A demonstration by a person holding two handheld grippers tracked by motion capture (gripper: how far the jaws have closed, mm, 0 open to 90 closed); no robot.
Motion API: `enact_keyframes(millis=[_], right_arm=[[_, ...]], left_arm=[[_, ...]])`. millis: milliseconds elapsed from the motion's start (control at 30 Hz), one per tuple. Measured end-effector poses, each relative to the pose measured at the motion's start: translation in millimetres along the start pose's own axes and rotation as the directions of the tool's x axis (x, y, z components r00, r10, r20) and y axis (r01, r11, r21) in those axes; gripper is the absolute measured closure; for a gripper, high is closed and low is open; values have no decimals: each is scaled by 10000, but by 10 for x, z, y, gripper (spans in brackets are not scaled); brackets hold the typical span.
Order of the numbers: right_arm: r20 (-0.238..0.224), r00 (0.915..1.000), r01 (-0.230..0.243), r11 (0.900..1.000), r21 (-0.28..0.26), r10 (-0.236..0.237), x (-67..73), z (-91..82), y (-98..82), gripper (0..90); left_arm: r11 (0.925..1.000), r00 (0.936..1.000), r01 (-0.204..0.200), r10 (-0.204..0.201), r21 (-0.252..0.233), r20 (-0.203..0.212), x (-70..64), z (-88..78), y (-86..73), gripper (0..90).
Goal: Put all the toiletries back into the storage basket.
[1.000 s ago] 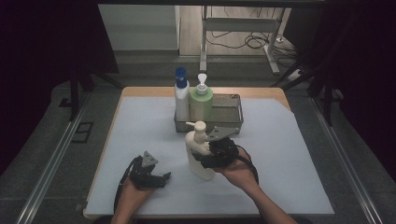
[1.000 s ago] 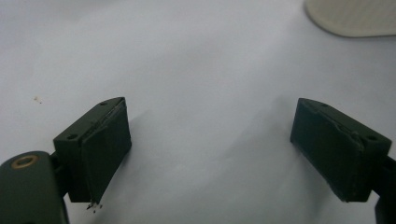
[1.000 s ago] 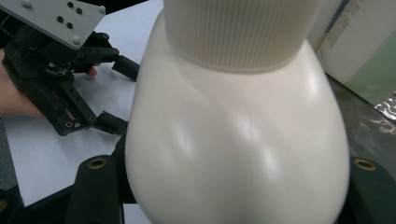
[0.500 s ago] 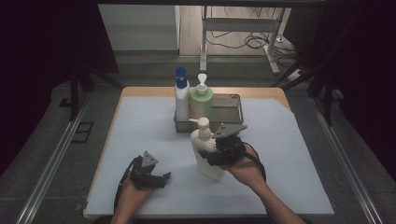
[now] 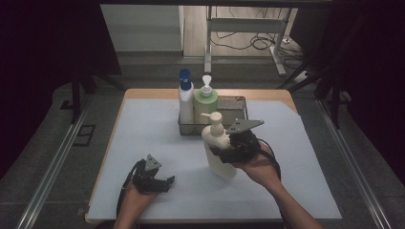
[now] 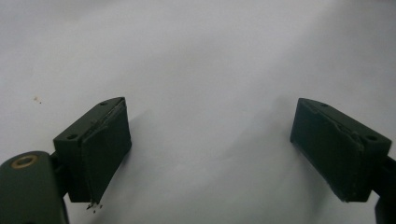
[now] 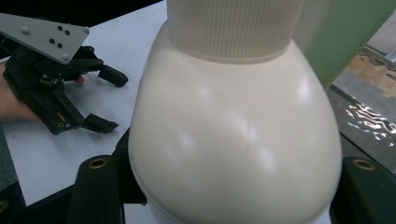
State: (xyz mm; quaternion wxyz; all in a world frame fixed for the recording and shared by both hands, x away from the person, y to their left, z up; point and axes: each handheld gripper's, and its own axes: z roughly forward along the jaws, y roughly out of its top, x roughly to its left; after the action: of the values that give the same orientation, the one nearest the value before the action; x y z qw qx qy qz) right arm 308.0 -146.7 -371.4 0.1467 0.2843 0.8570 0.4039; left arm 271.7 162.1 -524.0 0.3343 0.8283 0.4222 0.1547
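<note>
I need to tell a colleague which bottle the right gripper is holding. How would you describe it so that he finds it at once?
Start from the white table and find the metal basket near its far edge. In front of the basket, the right gripper holds a cream pump bottle, tilted. Its neighbours, a white bottle with a blue cap and a green pump bottle, stand in the basket; only this one is cream.

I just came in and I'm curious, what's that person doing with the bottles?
A person holds tongs in each hand at a table. The right tongs are clamped around a cream pump bottle, held near a metal basket at the back. That basket has a white bottle with a blue cap and a green pump bottle standing in it. The left tongs rest open and hold nothing, low over the white table cover.
</note>
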Motion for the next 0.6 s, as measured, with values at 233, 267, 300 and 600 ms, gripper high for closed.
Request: enact_keyframes(millis=[233, 267, 300, 600], right_arm=[[135, 9997, -184, 9998, -122, 185, -108, -124, 54, 363], [154, 9997, -194, 9997, -143, 196, -122, -137, 60, 363], [174, 9996, -230, 9996, -167, 233, -145, -158, 71, 363], [529, 9980, -332, 9990, -293, 347, -290, -292, 152, 363]], left_arm=[[10000, 10000, 0, 0, -1, 0, 0, 0, 0, 118], [10000, 10000, 2, -2, 0, 2, 0, 0, 0, 118], [10000, 10000, 2, -2, 0, 1, 0, 0, 0, 118], [10000, 10000, 8, -8, -6, 4, 0, 1, 0, 119]])
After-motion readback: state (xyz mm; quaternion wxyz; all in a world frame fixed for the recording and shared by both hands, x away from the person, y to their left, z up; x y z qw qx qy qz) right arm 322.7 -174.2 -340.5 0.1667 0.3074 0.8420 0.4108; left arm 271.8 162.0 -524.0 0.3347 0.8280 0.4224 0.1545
